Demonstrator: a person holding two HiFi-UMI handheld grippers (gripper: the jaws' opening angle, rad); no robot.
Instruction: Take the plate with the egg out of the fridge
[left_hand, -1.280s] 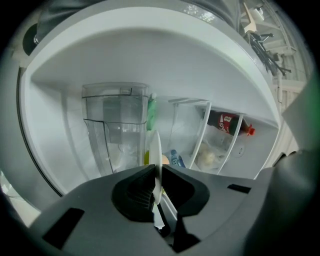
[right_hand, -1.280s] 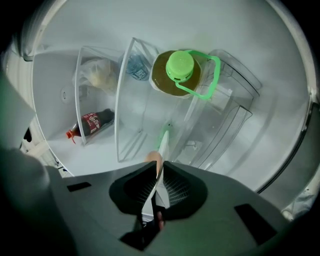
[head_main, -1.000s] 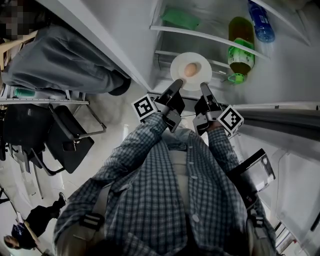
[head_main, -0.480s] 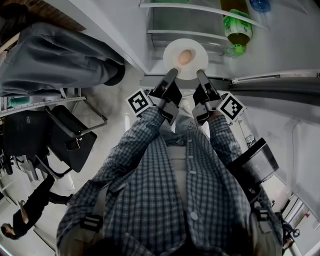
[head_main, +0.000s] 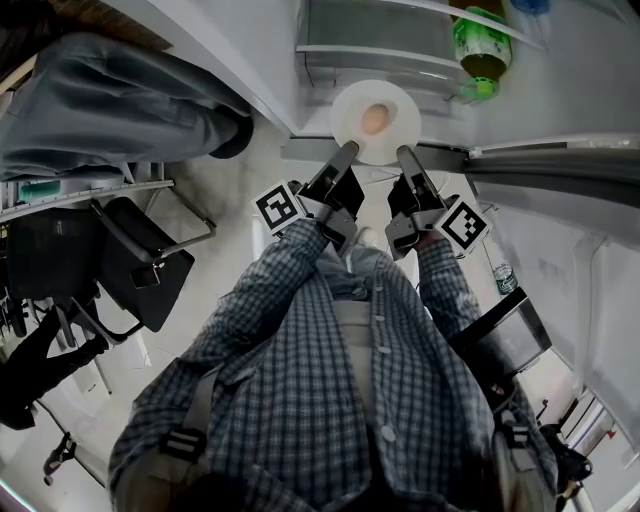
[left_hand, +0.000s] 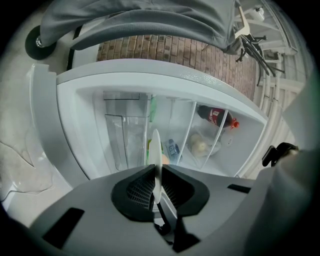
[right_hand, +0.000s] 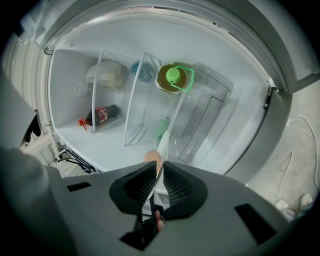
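White round plate (head_main: 352, 103) with a tan egg (head_main: 374, 120) at its middle is held roughly level between both tools, just in front of the open white fridge (head_main: 352, 58). The left gripper (head_main: 346, 153) has its fingers pressed onto the plate's near-left rim. Its own view shows the plate (left_hand: 156, 160) edge-on, nipped between the two black ribbed pads. The right gripper (head_main: 404, 156) pinches the near-right rim in the same way. In its view the plate (right_hand: 163, 145) runs up thin from between the fingers, with the egg (right_hand: 152, 158) showing beside it.

Done, as I judge it: the plate is grasped, is clear of any shelf, and sits at about the fridge's front edge. In the head view it overlaps the lower shelf front and the grey sill, so I can't tell whether it is wholly past the opening. A green-capped bottle (head_main: 478, 48) sits farther in, well apart from it.

Left to do: bring the plate fully clear toward the body, keeping it flat so the loose egg does not roll, then set it down somewhere. No counter shows in these views.
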